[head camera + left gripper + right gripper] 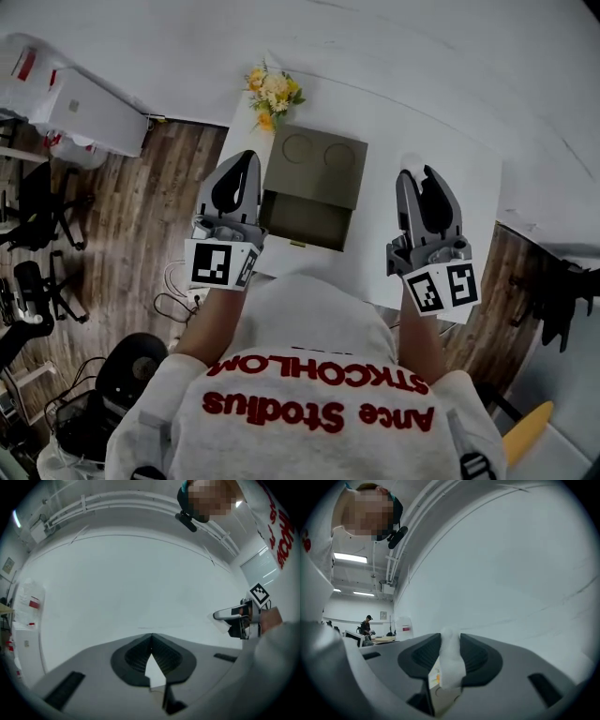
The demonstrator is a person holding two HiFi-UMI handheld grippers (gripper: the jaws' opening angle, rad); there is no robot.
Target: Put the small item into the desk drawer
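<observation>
An olive-green desktop box stands on the white desk, and its drawer is pulled open toward me, with nothing showing inside. My left gripper is raised to the left of the box. In the left gripper view its jaws meet at the tips with nothing between them. My right gripper is raised to the right of the box. In the right gripper view that gripper is shut on a small white soft item. Both grippers point up at a white wall.
A small bunch of yellow and white flowers stands behind the box at the desk's far edge. A white cabinet, chairs and cables are on the wooden floor to the left. A person stands far off.
</observation>
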